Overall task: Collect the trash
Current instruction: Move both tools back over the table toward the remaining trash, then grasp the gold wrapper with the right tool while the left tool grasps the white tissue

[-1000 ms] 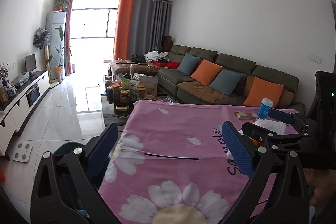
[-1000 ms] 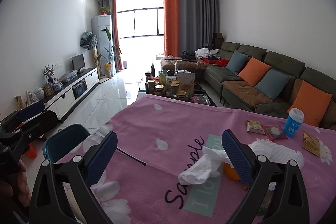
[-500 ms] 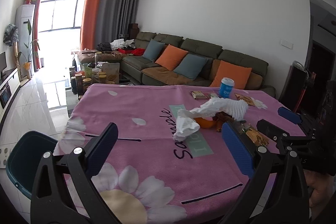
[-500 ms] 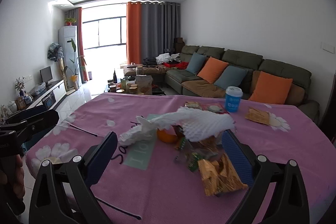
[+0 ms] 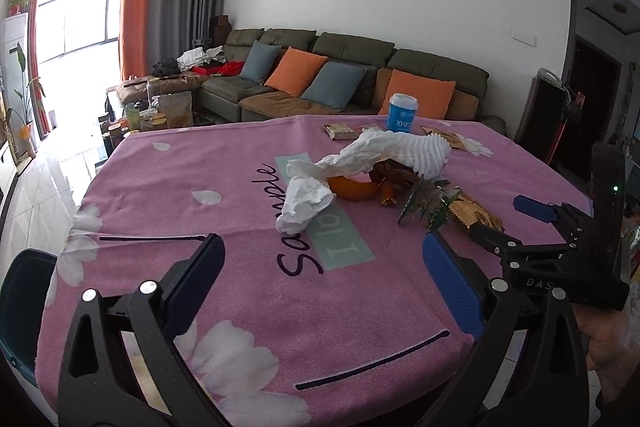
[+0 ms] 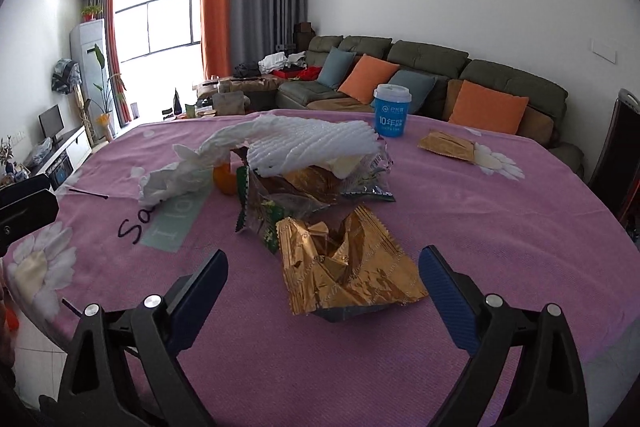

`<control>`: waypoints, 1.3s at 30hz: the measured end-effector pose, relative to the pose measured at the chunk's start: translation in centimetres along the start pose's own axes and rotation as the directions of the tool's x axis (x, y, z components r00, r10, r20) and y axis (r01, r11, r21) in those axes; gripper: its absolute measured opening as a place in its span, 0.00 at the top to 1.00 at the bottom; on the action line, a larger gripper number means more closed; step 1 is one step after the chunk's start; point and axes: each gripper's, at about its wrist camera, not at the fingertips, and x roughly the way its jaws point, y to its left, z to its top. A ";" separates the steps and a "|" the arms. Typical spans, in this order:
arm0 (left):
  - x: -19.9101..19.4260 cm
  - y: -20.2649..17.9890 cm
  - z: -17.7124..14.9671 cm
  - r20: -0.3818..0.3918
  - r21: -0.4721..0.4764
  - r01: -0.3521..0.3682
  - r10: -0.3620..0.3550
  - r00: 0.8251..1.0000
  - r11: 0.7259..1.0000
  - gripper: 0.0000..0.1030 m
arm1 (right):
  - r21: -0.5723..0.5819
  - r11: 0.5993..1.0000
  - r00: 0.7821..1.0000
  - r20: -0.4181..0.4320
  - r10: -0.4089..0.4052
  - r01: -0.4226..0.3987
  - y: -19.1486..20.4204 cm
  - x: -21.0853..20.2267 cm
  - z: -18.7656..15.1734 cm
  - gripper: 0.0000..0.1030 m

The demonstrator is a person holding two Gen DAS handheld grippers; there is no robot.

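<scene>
At nine o'clock of the litter heap, the crumpled white paper tissue (image 5: 306,201) lies ahead of the left gripper (image 5: 320,259), whose jaws stand wide and empty; a careless pinch could bunch the pink flowered tablecloth (image 5: 208,163) instead. At the heap's six o'clock, the crinkled gold foil wrapper (image 6: 344,267) sits just ahead of the right gripper (image 6: 322,269), jaws wide but closing, nothing between them yet. Slick foil may slip out.
</scene>
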 end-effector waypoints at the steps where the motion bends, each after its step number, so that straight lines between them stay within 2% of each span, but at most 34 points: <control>1: 0.3 0.1 0.0 -0.010 -0.003 0.004 -0.004 1.000 1.000 0.06 | -0.006 1.000 1.000 -0.009 -0.004 0.004 -0.1 0.4 0.0 0.16; 6: 2.0 0.3 0.4 -0.038 -0.010 0.013 -0.013 0.999 1.000 0.06 | -0.044 0.999 0.999 -0.048 -0.015 0.012 -0.2 1.5 -0.1 0.35; 9: 3.2 0.2 0.9 -0.054 -0.008 0.019 -0.019 0.998 1.000 0.06 | -0.062 0.998 0.997 -0.074 -0.015 0.010 -0.2 2.1 -0.2 0.50; 11: 4.0 0.0 1.3 -0.055 0.001 0.027 -0.027 0.998 1.000 0.06 | -0.073 0.997 0.996 -0.088 -0.018 0.011 -0.1 2.3 -0.2 0.65; 14: 5.4 -0.4 1.6 -0.068 0.020 0.039 -0.038 0.997 0.999 0.05 | -0.065 0.998 0.995 -0.103 -0.005 -0.002 -0.5 2.4 -0.4 0.78; 20: 8.2 -1.0 2.4 -0.107 0.035 0.046 -0.042 0.993 0.998 0.06 | 0.003 1.000 0.998 -0.057 -0.001 0.002 -1.6 0.6 0.4 0.84; 30: 13.2 0.5 3.8 -0.202 0.012 0.031 -0.028 0.979 0.999 0.06 | 0.080 0.997 1.000 0.001 0.008 -0.008 -2.9 -1.1 1.9 0.85; 32: 14.4 1.1 4.0 -0.237 -0.011 0.041 -0.042 0.971 0.999 0.06 | 0.088 0.996 1.000 0.007 0.010 -0.011 -3.2 -1.2 2.0 0.85; 34: 15.6 1.7 4.0 -0.285 -0.036 0.034 -0.043 0.957 0.999 0.22 | 0.089 0.996 1.000 0.008 0.009 -0.009 -3.2 -1.2 2.1 0.85; 35: 16.1 2.0 4.0 -0.304 -0.049 0.025 -0.039 0.952 0.998 0.27 | 0.089 0.996 1.000 0.009 0.007 -0.008 -3.3 -1.3 2.1 0.85; 36: 16.4 2.3 4.0 -0.306 -0.067 0.024 -0.043 0.951 0.997 0.36 | 0.089 0.996 1.000 0.011 0.006 -0.007 -3.3 -1.3 2.2 0.85; 39: 16.5 3.2 4.1 -0.287 -0.101 0.016 -0.044 0.957 0.995 0.41 | 0.090 0.996 1.000 0.010 0.003 -0.004 -3.4 -1.4 2.1 0.85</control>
